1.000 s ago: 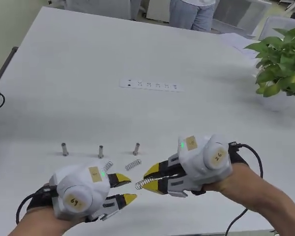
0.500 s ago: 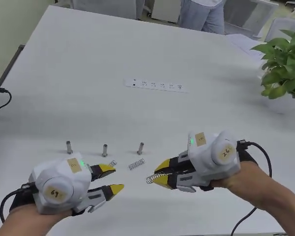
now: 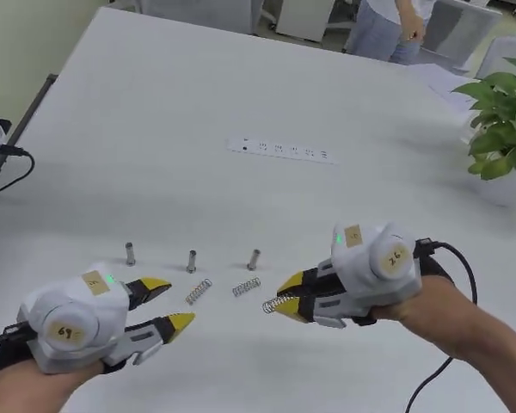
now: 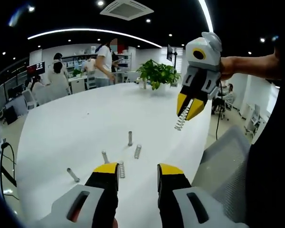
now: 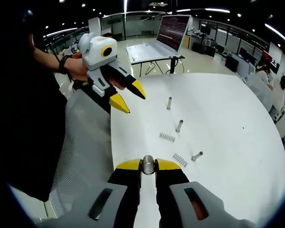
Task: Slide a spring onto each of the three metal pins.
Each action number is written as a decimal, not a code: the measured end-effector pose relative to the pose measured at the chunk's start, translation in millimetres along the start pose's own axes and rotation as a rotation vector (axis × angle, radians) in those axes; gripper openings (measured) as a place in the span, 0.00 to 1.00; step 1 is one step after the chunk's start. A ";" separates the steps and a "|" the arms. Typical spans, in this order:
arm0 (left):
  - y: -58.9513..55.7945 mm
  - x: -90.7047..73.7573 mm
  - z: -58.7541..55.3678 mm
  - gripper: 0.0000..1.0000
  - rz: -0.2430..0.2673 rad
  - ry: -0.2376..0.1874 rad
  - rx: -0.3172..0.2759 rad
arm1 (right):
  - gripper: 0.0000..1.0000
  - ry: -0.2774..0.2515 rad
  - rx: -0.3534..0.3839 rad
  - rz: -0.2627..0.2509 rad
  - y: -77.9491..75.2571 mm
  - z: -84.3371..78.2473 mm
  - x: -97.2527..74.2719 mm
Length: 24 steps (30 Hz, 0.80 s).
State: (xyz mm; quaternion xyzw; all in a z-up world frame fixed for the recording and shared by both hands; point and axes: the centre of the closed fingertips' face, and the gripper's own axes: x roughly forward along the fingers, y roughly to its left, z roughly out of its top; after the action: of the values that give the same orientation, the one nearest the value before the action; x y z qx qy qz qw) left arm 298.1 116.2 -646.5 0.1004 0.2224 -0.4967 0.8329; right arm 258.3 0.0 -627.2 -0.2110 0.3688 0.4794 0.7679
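My right hand-held gripper is clamped on the held spring, which sticks out past its yellow tips toward the left hand-held gripper. In the right gripper view I look straight at the coil's round end, pinched between the 2 jaws. From the left gripper view, the right hand-held gripper hangs above the desk with the coil dangling from its tips, clear of the surface.

My left hand-held gripper has its jaws apart and sits low over the desk, its tips facing the right one across a gap.

3 metal pins stand upright in a row just beyond both sets of tips, all bare. The near pin is just ahead of the right hand-held gripper. The middle pin is ahead of the gap between the 2 grippers. The far pin is just ahead of the left hand-held gripper.

2 more coils lie flat between the row and the grippers. The first loose spring is just beside the right tips, near the near pin. The second loose spring is just past the left tips, near the middle pin.

Well beyond the pins lies a white power strip. A potted plant stands far off to the right hand-held gripper's outer side, and a black cable trails far off to the left one's outer side.
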 end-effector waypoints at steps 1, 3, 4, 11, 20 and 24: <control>4.3 -2.0 -2.1 0.27 0.013 -0.001 -0.005 | 0.08 0.006 -0.003 0.000 -1.0 0.0 0.5; 11.4 -5.7 -5.0 0.28 0.031 0.000 -0.018 | 0.08 0.015 -0.006 -0.001 -3.1 0.7 1.3; 14.1 -6.9 -6.1 0.28 0.038 0.000 -0.022 | 0.08 0.017 -0.008 -0.003 -4.5 0.9 1.7; 35.7 -17.7 -12.2 0.31 0.091 0.001 -0.043 | 0.08 0.040 -0.008 -0.017 -18.1 4.2 4.9; 48.7 -27.1 -20.9 0.36 0.128 0.011 -0.057 | 0.08 0.092 -0.008 -0.013 -34.7 7.7 15.0; 50.9 -30.0 -25.0 0.37 0.135 0.011 -0.072 | 0.08 0.108 -0.014 -0.008 -41.0 11.9 21.2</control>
State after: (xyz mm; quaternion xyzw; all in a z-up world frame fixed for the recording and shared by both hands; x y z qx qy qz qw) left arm 323.5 174.1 -657.1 0.0881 0.2372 -0.4304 0.8664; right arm 305.0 1.8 -637.2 -0.2433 0.4057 0.4667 0.7473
